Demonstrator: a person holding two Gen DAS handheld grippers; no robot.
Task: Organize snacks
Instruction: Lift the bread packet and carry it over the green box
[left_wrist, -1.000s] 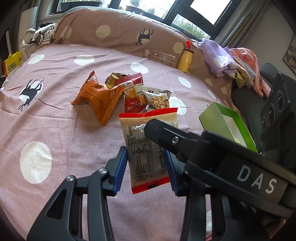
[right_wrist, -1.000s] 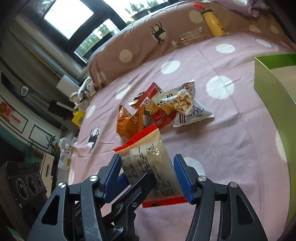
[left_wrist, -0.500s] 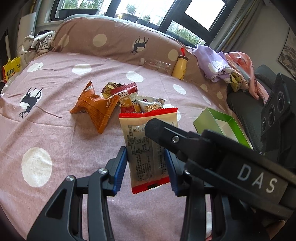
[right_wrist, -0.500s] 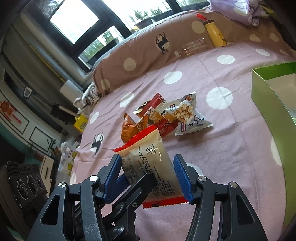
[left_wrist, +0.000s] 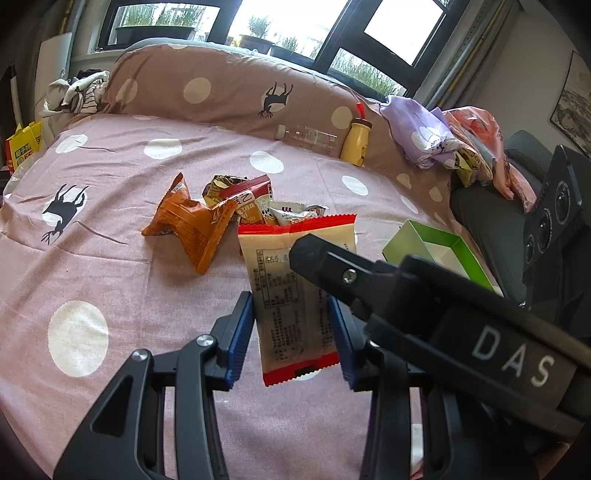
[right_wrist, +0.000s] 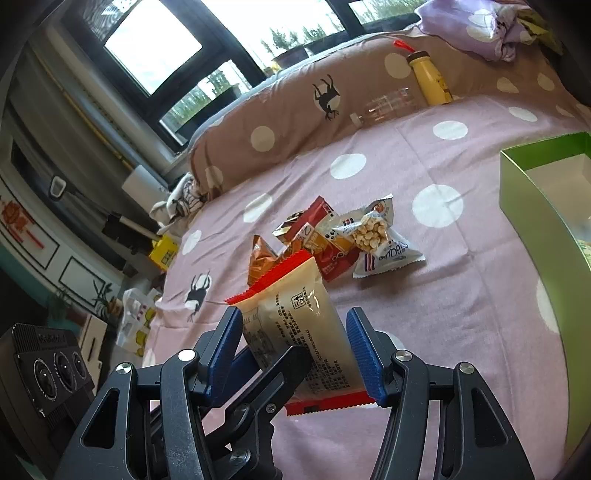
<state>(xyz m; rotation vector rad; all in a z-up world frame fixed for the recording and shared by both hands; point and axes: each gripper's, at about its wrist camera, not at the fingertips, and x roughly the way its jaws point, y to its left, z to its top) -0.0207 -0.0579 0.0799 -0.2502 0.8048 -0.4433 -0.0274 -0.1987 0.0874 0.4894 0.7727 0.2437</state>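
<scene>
Cream-coloured plastic snack packet with red crimped ends (left_wrist: 291, 295) is hanging in the air above the near edge of the bed, lifted clear of the cover so it can be carried off. Both grippers are closing round it crosswise. The left gripper (left_wrist: 290, 332) is pressing its blue fingers against the packet's two long sides, and the right gripper (right_wrist: 295, 343) is doing the same in its own view, one of its black fingers lying across the printed face. Which pair is bearing the weight I cannot tell; it looks like a handover or a shared steadying grip on a limp, slippery wrapper.

Just beyond it, near the middle of the pink dotted bed cover (left_wrist: 110, 258), the other snacks are lying in a loose heap: a crumpled orange foil packet (left_wrist: 188, 225), a red packet (left_wrist: 247, 192) and a white bag of puffed balls (right_wrist: 376, 236).

An open green cardboard box (right_wrist: 535, 221) is sitting toward the right edge of the bed, well apart from the heap, probably waiting as the destination.
</scene>
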